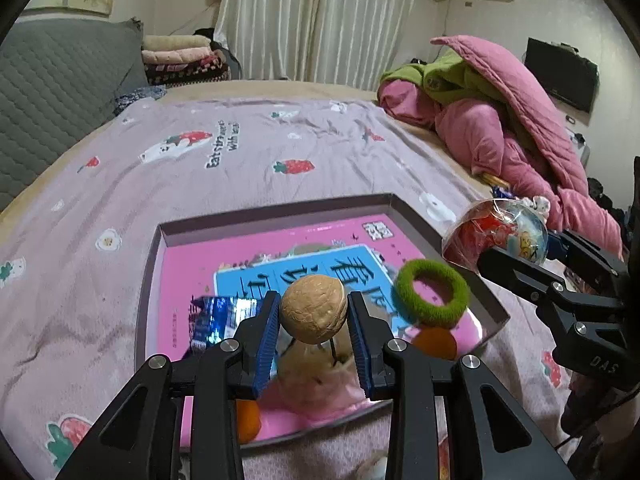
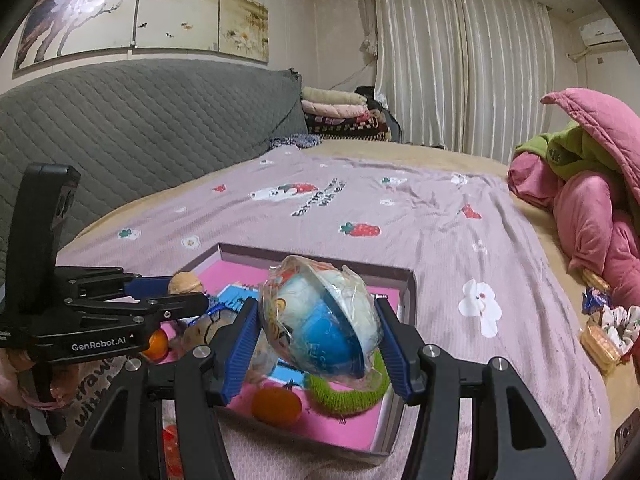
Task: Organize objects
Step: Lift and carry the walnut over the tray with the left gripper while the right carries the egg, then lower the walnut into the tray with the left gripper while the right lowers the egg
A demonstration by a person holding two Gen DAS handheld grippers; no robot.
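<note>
My left gripper (image 1: pixel 313 316) is shut on a tan walnut (image 1: pixel 313 314) and holds it over the shallow box (image 1: pixel 280 210) on the bed. In the right wrist view that same gripper (image 2: pixel 200 294) comes in from the left with the walnut (image 2: pixel 185 282). My right gripper (image 2: pixel 316 324) is shut on a plastic-wrapped toy ball (image 2: pixel 320 320), blue, white and red, held above the box (image 2: pixel 408 292); the left wrist view shows the ball (image 1: pixel 496 236) at the box's right edge. Inside the box lie a pink book (image 1: pixel 224 256), a green hair ring (image 1: pixel 432 294), oranges (image 2: pixel 276 406) and a blue wrapper (image 1: pixel 216 318).
A lilac strawberry-print sheet (image 1: pixel 240 160) covers the bed. A heap of pink and green quilts (image 1: pixel 500 120) fills the right side. Small snacks and a scrunchie (image 2: pixel 616 324) lie at the right edge of the bed. A grey padded headboard (image 2: pixel 140 128) stands at the left.
</note>
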